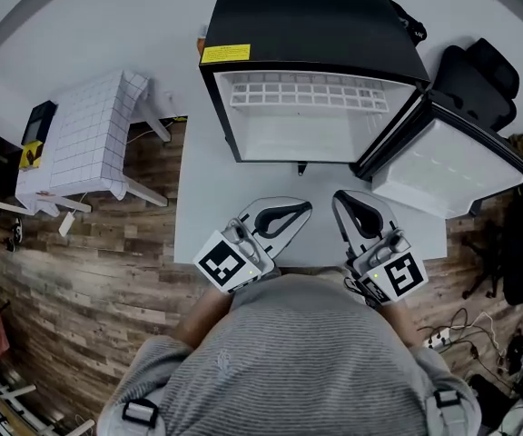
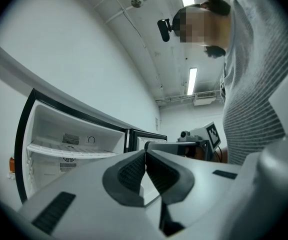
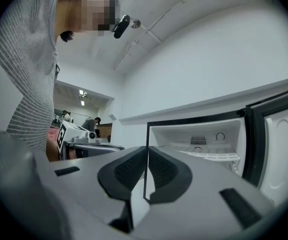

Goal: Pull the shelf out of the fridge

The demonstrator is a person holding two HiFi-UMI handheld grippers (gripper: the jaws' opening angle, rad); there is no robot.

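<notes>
A small black fridge [image 1: 311,25] stands on a white platform [image 1: 207,207] with its door [image 1: 443,162] swung open to the right. Inside, a white grid shelf [image 1: 309,92] sits in the upper part of the white cabinet. In the left gripper view the shelf [image 2: 69,151] shows at the left, and in the right gripper view the shelf [image 3: 211,153] shows at the right. My left gripper [image 1: 304,209] and right gripper [image 1: 341,198] hover close to my body, well short of the fridge. Both have their jaws together with nothing between them, as seen for the left gripper [image 2: 145,155] and the right gripper [image 3: 147,153].
A white cloth-covered table [image 1: 89,134] stands on the wood floor at the left. A black office chair [image 1: 475,80] is behind the open door at the right. Cables and a power strip [image 1: 439,337] lie on the floor at the lower right.
</notes>
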